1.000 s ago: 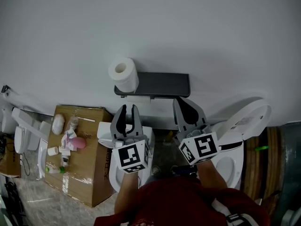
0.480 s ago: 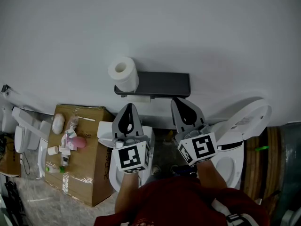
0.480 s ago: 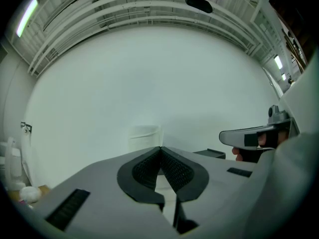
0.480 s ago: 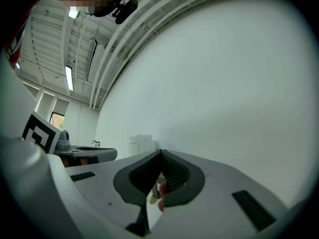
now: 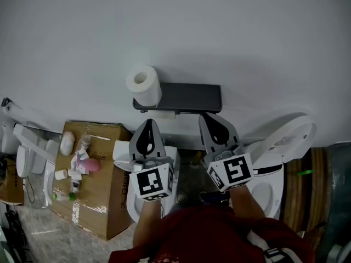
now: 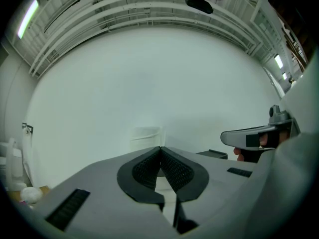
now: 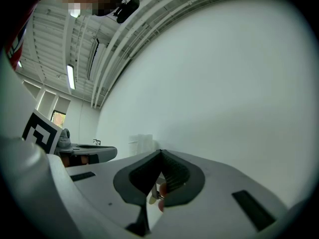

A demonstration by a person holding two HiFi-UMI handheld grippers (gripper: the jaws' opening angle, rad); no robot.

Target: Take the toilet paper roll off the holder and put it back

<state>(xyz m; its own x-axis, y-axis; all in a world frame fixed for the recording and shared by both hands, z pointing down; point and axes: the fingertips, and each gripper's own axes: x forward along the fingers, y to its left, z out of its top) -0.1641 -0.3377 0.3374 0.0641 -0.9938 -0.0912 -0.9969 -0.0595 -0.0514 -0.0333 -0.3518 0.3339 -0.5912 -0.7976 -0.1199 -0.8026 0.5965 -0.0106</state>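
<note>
Plain white wall filling the background, seen from above. Toilet paper roll (image 5: 144,85) standing on end at the left end of a dark holder (image 5: 189,98) fixed to that wall, core hole facing up. Short of it, left gripper (image 5: 148,124) held level, jaws pressed together on nothing, tips aimed toward the roll. Alongside, right gripper (image 5: 209,117), jaws likewise closed and empty, aimed nearer the holder's right half. Neither touching roll or holder. Further out: cardboard box (image 5: 96,174) strewn with small bottles at the left, white toilet (image 5: 285,147) with raised lid at the right.

Fits two stages equally well: roll waiting to be lifted off, or roll already set back with both grippers held away from it. Sound practice either way, as a judgement: keep closed tips clear of the soft paper side to avoid toppling or denting. For any grip on the roll, spread the jaws wider than the roll, then squeeze lightly across its sides.

Hard to make out:
- Peg or bare shelf beneath the roll: hidden by the roll itself.
- Small white piece (image 5: 162,114) under the holder's front edge: loose sheet or second roll, too small to tell.
- From both gripper views, roll only a faint pale block, nearly wall-coloured.
</note>
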